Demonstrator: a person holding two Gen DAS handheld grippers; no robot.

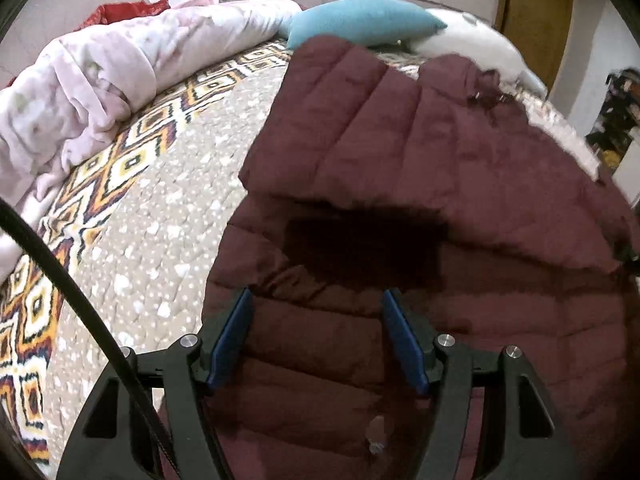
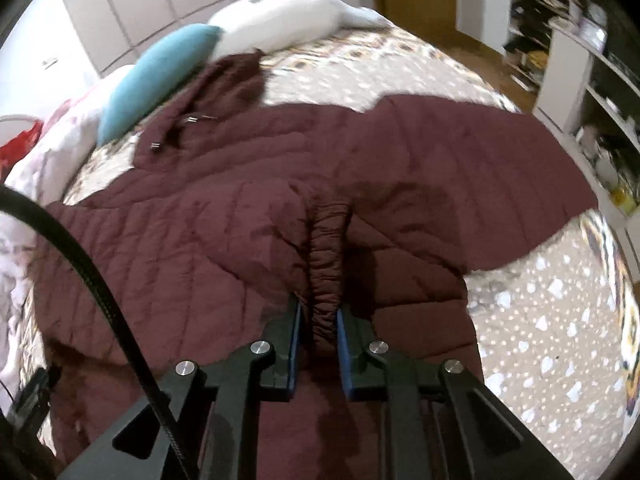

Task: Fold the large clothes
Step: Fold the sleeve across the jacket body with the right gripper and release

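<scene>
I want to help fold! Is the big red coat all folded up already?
Not yet. The maroon puffer jacket lies mostly spread across the bed, one part turned over; the right gripper pinches a fold, the left gripper is open.

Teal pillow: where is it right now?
At the far end of the bed, the teal pillow lies between the pink duvet and the white pillow, just beyond the maroon jacket.

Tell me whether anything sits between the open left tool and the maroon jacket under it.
Nothing visible does. The left tool is open right over the quilted maroon jacket, with only jacket fabric between its fingers. The blue pillow and pink blanket lie farther off on the bed.
</scene>
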